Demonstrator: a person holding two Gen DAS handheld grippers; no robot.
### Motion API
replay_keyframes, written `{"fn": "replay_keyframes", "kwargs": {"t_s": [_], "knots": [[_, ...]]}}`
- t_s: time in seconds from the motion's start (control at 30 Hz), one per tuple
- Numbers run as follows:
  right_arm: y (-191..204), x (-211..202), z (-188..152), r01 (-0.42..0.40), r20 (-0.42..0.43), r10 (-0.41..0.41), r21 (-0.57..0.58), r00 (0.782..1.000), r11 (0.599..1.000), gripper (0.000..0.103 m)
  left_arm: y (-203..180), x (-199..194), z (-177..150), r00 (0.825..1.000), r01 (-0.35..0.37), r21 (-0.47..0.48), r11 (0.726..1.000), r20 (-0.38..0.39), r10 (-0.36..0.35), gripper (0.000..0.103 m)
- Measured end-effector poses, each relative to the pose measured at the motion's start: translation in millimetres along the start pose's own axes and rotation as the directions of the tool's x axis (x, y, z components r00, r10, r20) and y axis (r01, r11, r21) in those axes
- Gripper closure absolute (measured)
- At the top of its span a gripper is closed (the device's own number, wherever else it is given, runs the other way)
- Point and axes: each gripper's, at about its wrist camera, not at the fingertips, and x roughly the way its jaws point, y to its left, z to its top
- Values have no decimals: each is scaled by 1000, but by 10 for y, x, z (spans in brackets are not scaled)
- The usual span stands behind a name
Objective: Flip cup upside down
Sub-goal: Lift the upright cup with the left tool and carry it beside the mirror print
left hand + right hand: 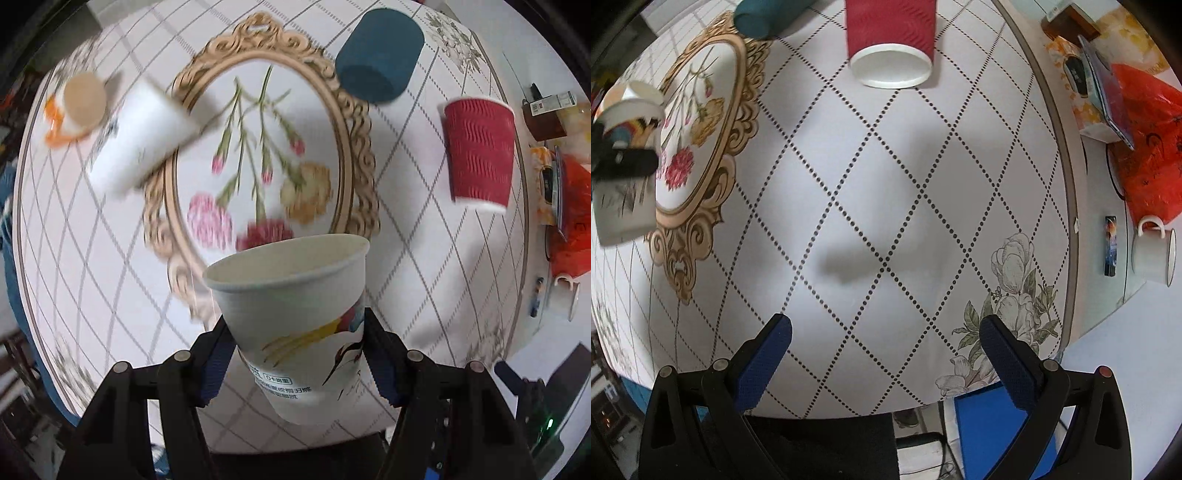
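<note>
My left gripper is shut on a white paper cup with a bird print. The cup is held above the table, its open mouth pointing away from me and slightly tilted. It also shows at the left edge of the right wrist view, clamped in the black left gripper. My right gripper is open and empty, above the bare table near its front edge.
A red ribbed paper cup, a dark teal cup, a plain white cup and an orange-handled cup stand around a gold-framed flower design. Beyond the table's right edge are a white mug and a red bag.
</note>
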Motion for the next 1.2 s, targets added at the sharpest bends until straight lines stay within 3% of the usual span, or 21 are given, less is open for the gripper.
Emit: {"fn": "replay_keyframes", "kwargs": {"t_s": [0.03,0.23,0.43,0.73,1.2], "knots": [[4,12,-31,-2,-1,2,-11,1000,1000,0,-67,-86,-168,1000,3,-9,1000,-3,-3,41],[-8,101,-210,4,-10,-4,-60,1000,998,0,-146,94,-313,999,21,-47,999,-24,-23,41],[32,175,-383,21,-15,-22,-74,1000,997,0,-317,172,-427,999,27,-21,999,-21,-28,41],[-32,223,-566,38,-13,-39,-67,999,997,0,-668,623,-497,999,-42,15,999,-16,42,40],[-233,245,-219,34,-16,-35,-58,999,998,0,-826,717,-488,996,-87,32,996,-9,87,38]]}}
